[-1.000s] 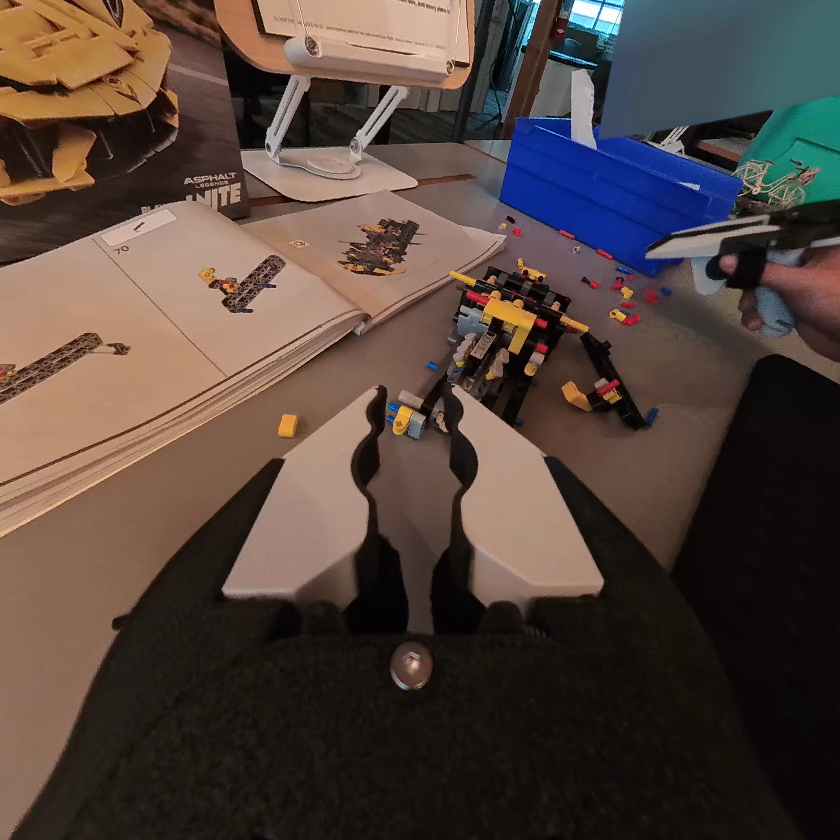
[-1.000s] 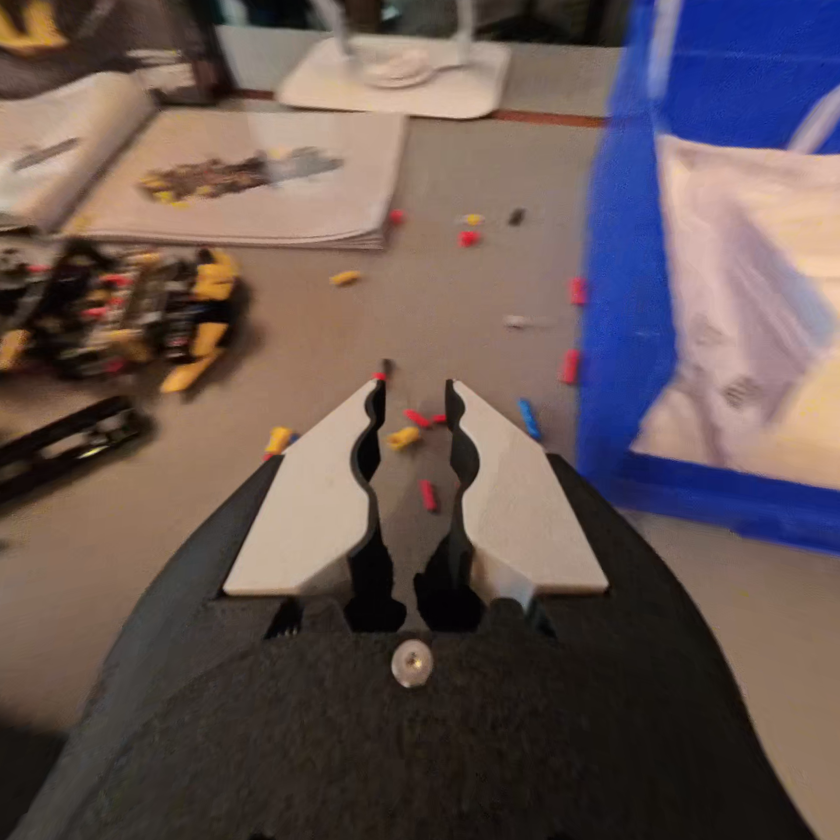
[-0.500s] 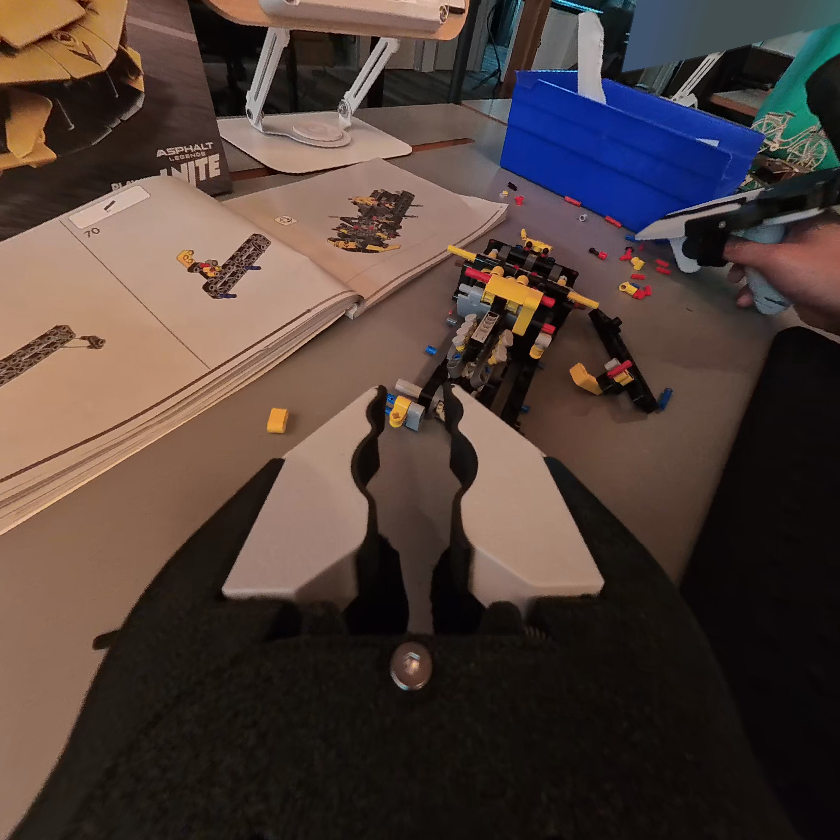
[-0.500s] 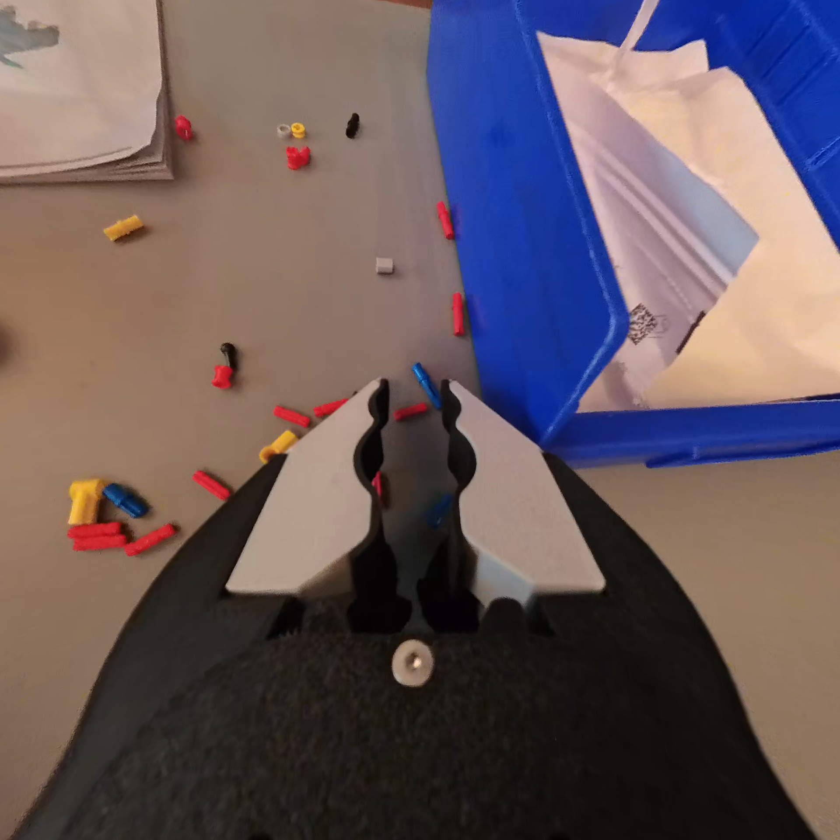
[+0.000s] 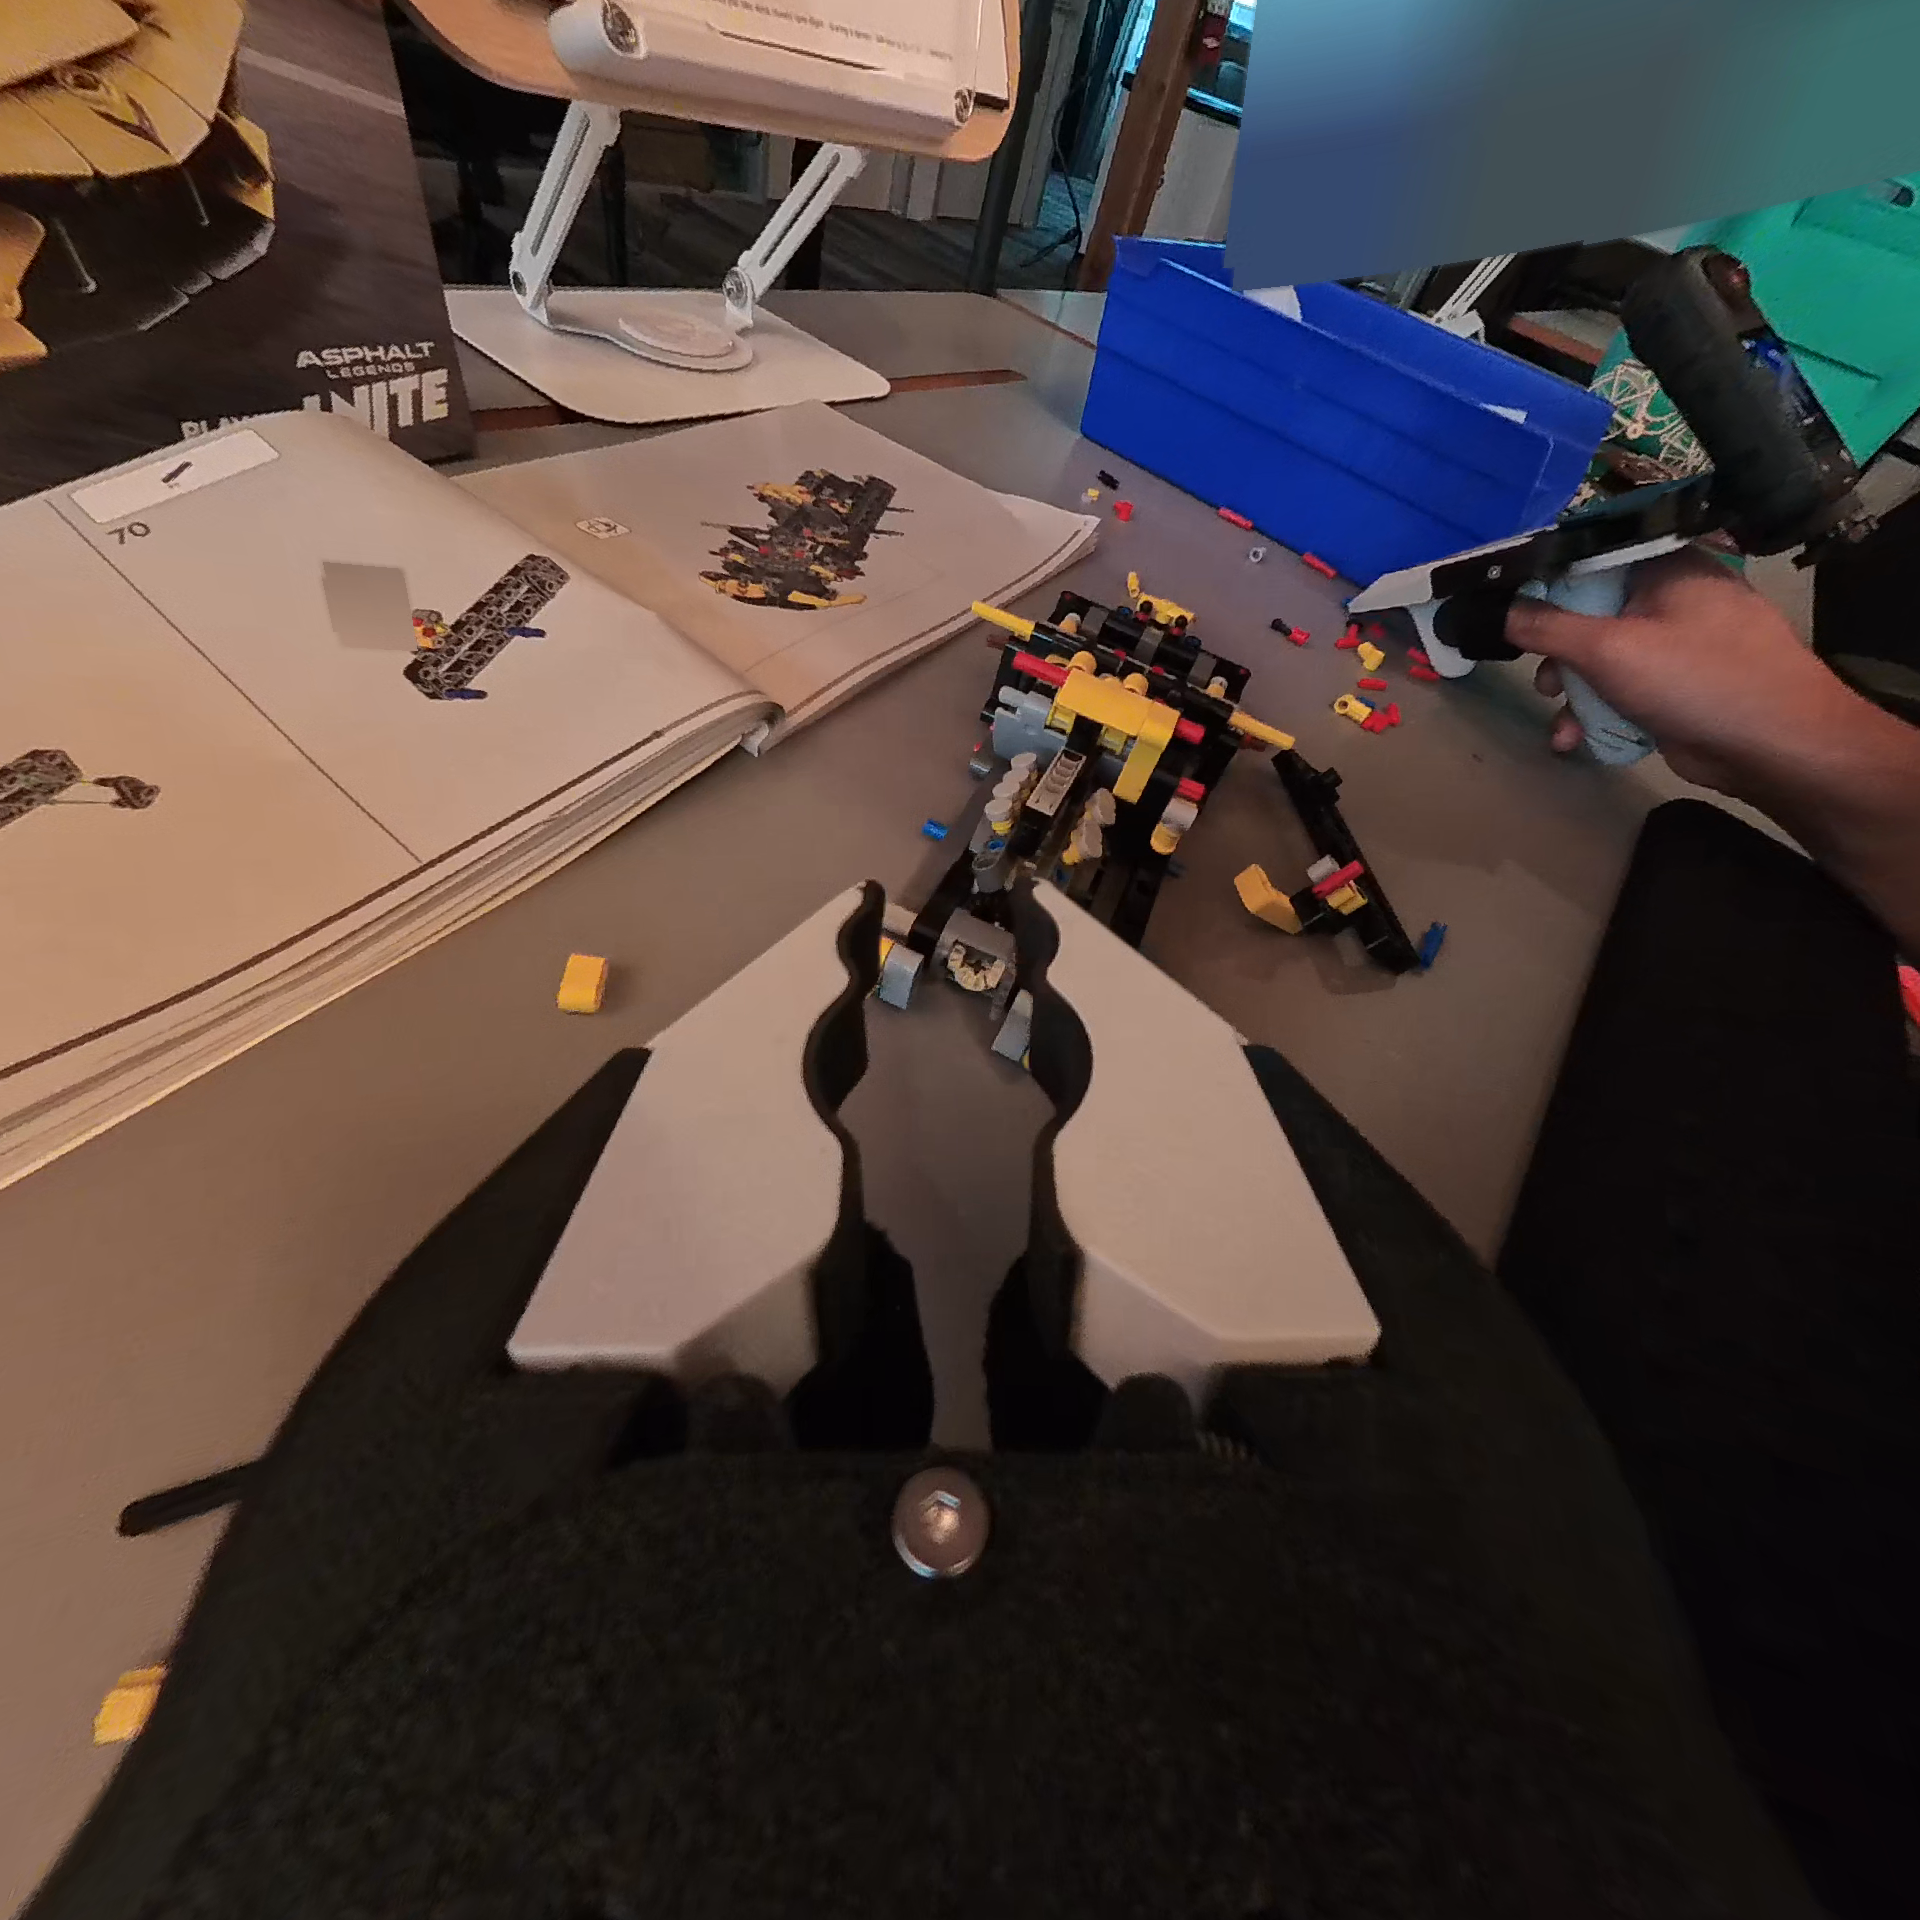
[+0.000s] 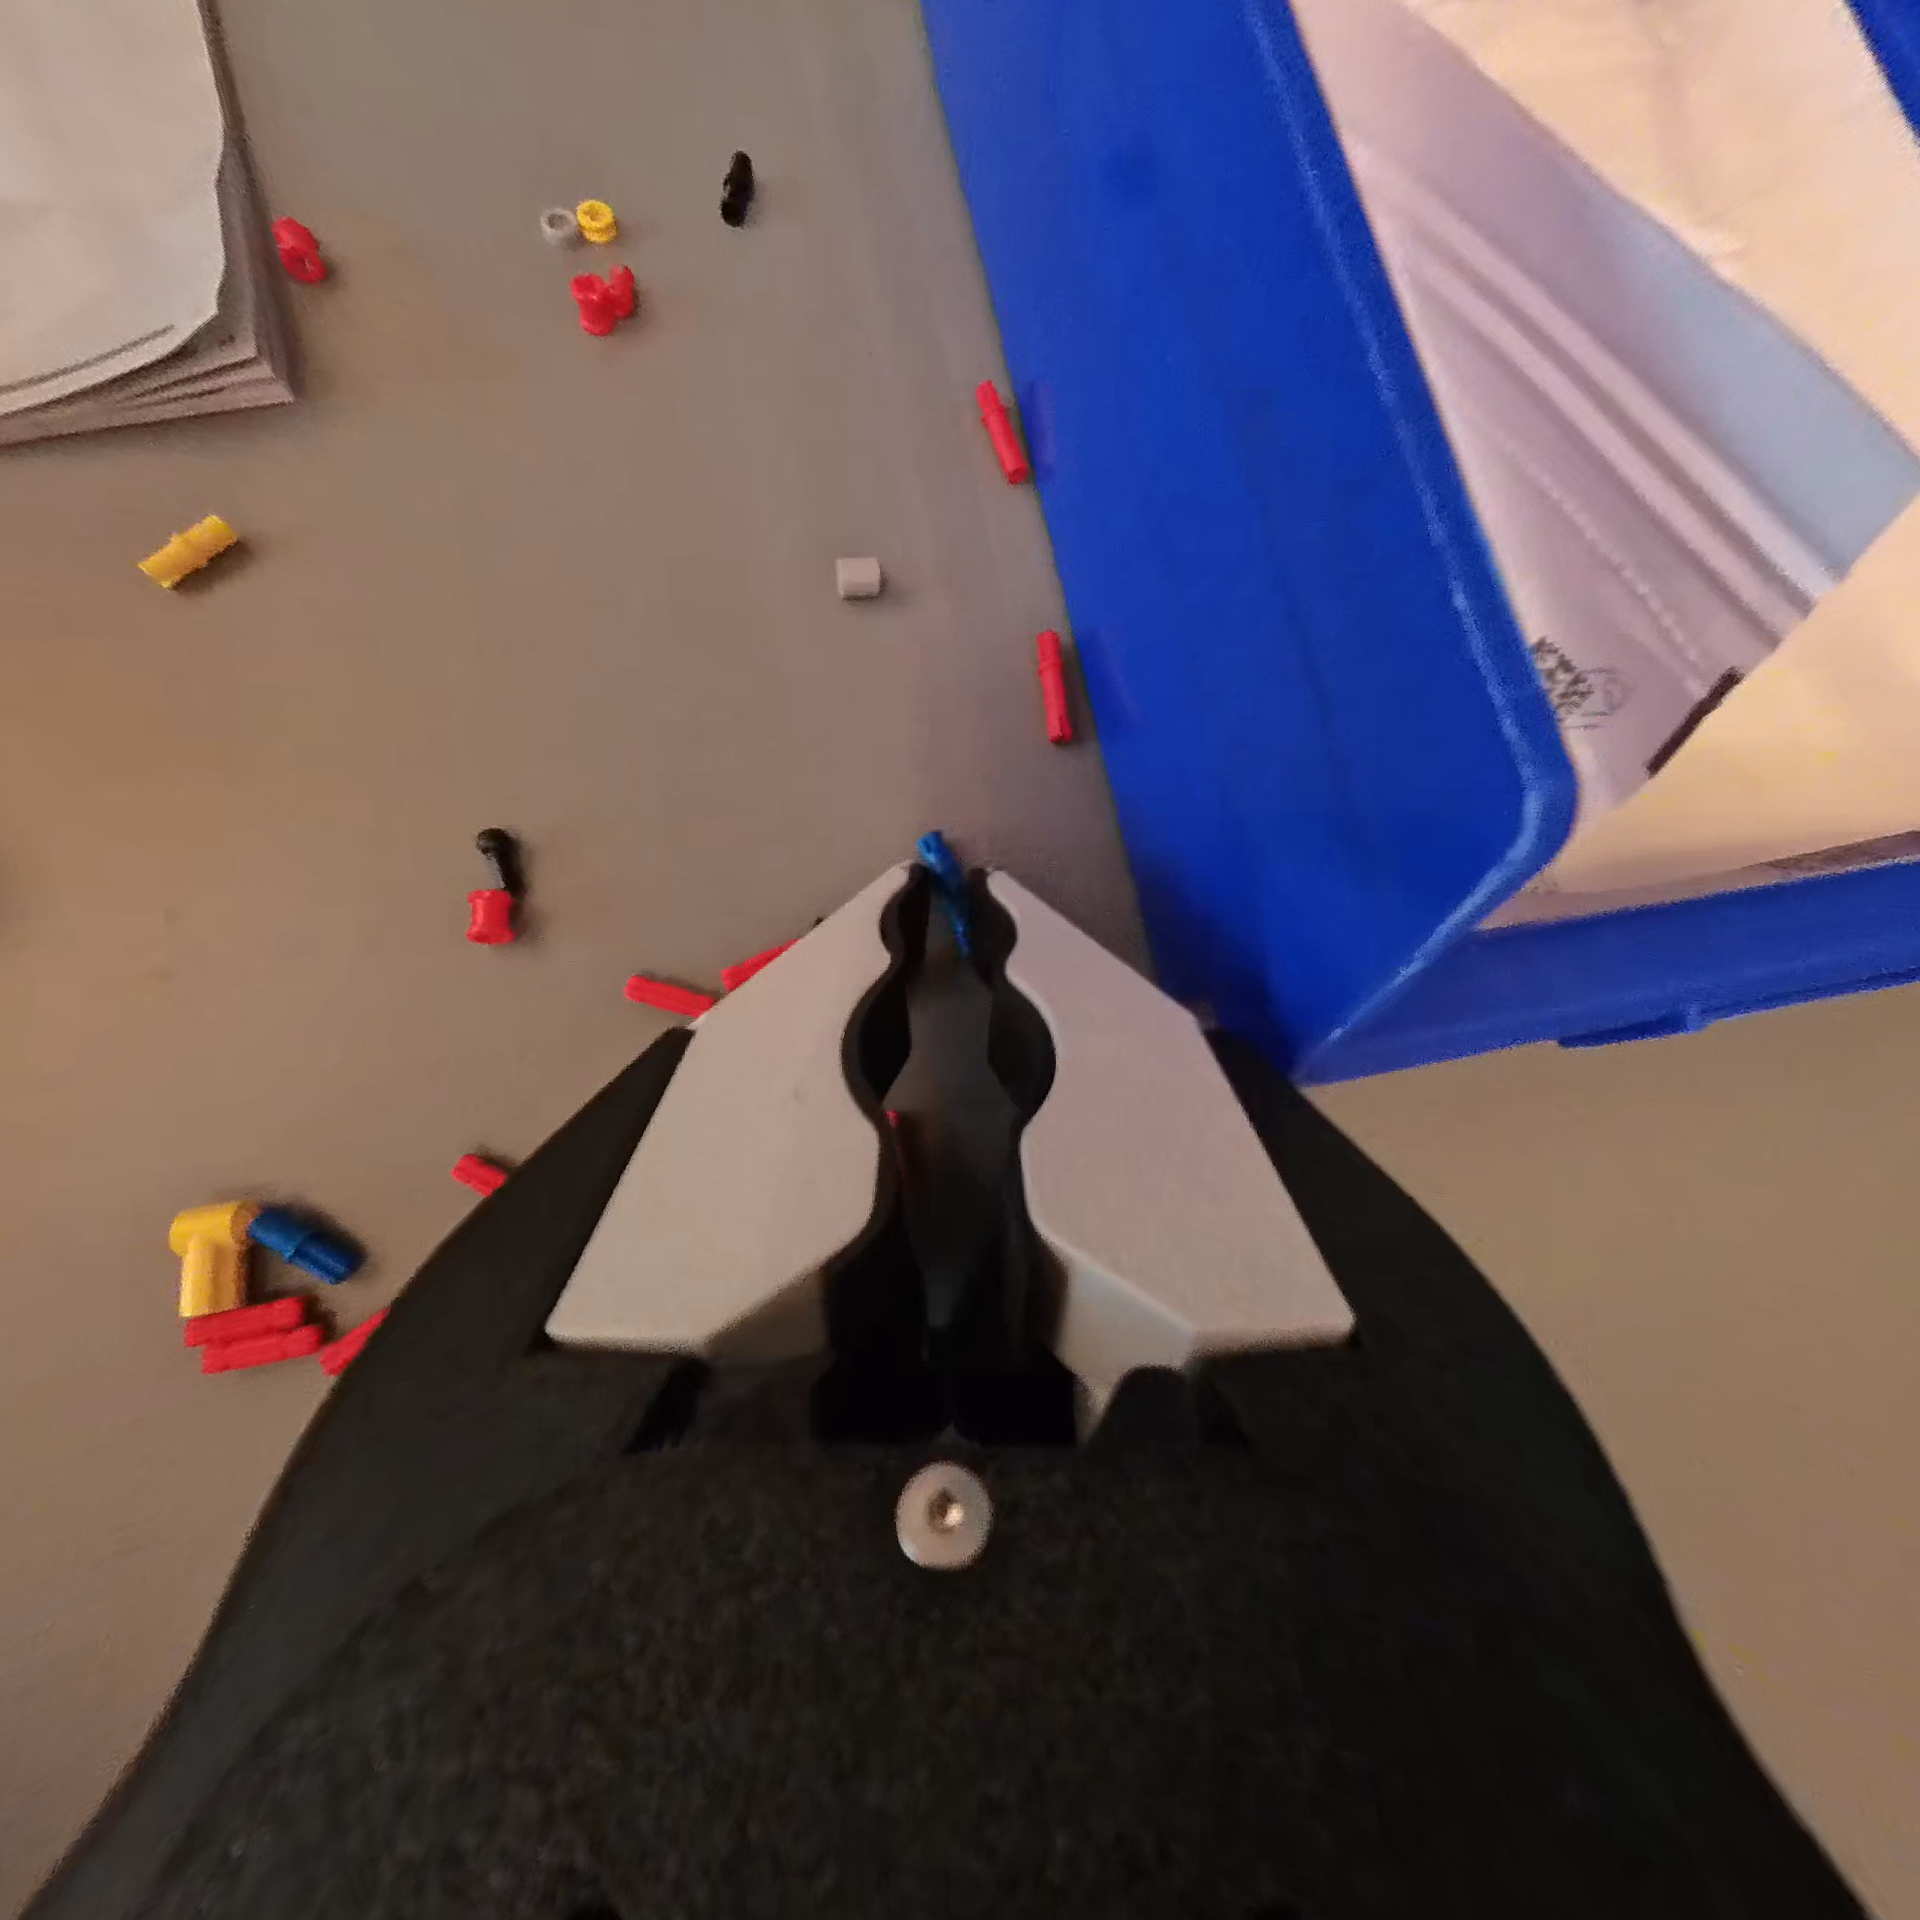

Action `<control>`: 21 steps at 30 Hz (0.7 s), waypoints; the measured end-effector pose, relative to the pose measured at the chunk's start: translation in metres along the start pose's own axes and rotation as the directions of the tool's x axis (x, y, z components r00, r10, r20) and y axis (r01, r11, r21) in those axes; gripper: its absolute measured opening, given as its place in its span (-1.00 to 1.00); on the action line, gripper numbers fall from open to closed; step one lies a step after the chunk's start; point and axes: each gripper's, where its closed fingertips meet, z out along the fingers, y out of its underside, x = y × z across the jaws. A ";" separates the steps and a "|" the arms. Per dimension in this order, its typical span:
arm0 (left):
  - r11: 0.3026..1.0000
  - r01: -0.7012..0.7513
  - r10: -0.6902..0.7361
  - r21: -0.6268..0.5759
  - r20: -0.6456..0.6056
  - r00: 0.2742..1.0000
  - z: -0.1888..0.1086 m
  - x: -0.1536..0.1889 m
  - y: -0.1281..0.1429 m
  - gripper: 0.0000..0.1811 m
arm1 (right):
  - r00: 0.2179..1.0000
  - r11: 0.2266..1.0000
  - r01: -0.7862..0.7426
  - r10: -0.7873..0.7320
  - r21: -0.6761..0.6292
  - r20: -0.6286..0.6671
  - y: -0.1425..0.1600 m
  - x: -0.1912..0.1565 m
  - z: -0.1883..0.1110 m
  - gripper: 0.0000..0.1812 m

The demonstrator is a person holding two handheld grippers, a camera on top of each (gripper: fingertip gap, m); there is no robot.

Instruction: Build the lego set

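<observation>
Right gripper (image 6: 948, 883) has its tips nearly together on a blue pin (image 6: 943, 883), which sits at 12 o'clock between them, just beside the blue bin (image 6: 1226, 540). Looks like a pinch, but the frame is soft there, so I can't confirm it's lifted off the table (image 6: 623, 675).

Left gripper (image 5: 948, 914) is spread and empty, tips close to the near end of the black-and-yellow chassis (image 5: 1112, 758), not gripping it. Instruction booklet (image 5: 416, 665) lies open at 10 o'clock.

Handling, my read:
- Pin is tiny, light, hard plastic and round, so it will roll or squirt out of flat pads. Take it across the middle of its length, leaving one end free to insert.
- Chassis is rigid overall but the press-fit bits are fragile (loose sub-assembly (image 5: 1330, 894) at 2 o'clock of the left gripper). Hold it by the black side beams, not the yellow parts on top.

More loose red pins (image 6: 1051, 686) sit along the bin wall.
</observation>
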 end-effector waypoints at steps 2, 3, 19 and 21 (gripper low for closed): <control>1.000 0.006 -0.006 0.007 -0.004 1.000 -0.001 0.000 -0.001 -0.72 | 1.000 1.000 0.023 -0.023 -0.001 0.002 0.000 -0.002 0.000 -0.95; 1.000 0.009 -0.009 0.012 -0.007 1.000 -0.001 0.001 -0.002 -0.72 | 0.999 0.999 0.048 -0.048 0.002 -0.008 0.000 -0.002 0.000 -0.96; 0.999 0.001 -0.002 0.044 0.035 0.999 -0.010 -0.001 -0.006 -0.72 | 0.299 0.815 0.492 -0.487 0.305 0.821 0.056 -0.203 -0.153 -0.96; 0.999 0.001 -0.003 0.042 0.040 0.999 -0.011 -0.002 -0.005 -0.72 | 0.288 0.804 0.522 -0.480 0.284 0.829 0.069 -0.206 -0.152 -0.96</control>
